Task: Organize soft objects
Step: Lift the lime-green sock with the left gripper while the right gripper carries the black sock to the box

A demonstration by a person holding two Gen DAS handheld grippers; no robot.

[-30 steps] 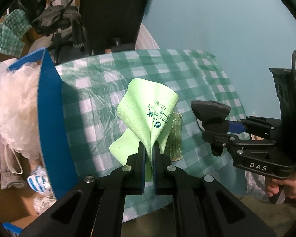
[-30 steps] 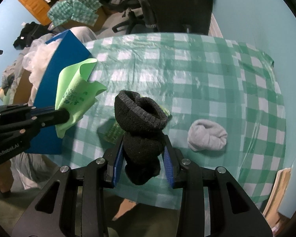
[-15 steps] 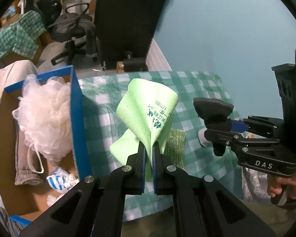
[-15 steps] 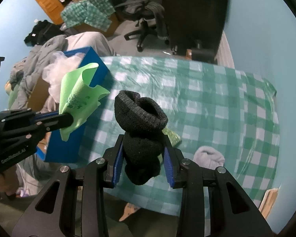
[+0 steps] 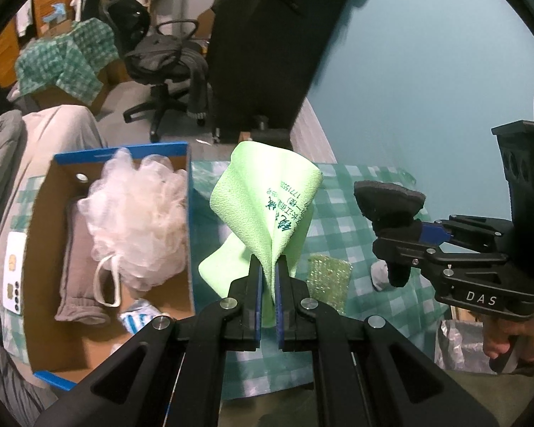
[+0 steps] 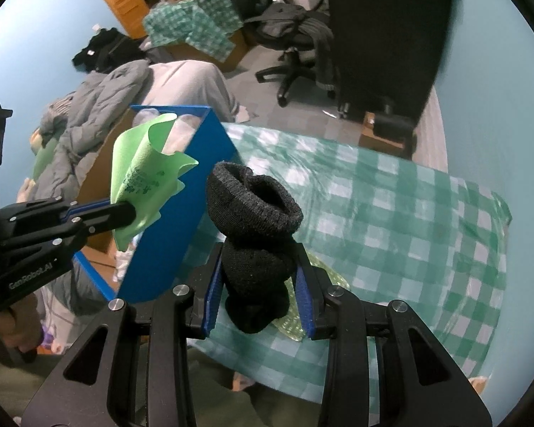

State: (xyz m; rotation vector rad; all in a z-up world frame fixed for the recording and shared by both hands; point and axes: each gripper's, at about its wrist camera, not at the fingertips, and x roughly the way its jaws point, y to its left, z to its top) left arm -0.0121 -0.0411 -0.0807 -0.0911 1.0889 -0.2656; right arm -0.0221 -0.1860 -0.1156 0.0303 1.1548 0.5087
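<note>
Both grippers have risen toward the box (image 5: 188, 213): left gripper (image 5: 267, 284) clamps green cloth (image 5: 263, 206), right gripper (image 6: 258, 284) clamps black sock (image 6: 256, 213); next, release inside.

Two fisheye views, each looking forward along a hand-held gripper from just behind its fingers. The left wrist view looks down over the blue-edged cardboard box (image 5: 187, 213) and the checked tablecloth (image 5: 341, 227), with the right gripper (image 5: 397, 229) close at its right edge. The right wrist view faces the same tablecloth (image 6: 391, 213) and box (image 6: 181, 220), with the left gripper (image 6: 124, 210) near its left edge. Both share the office chair (image 5: 160, 67) beyond.
</note>
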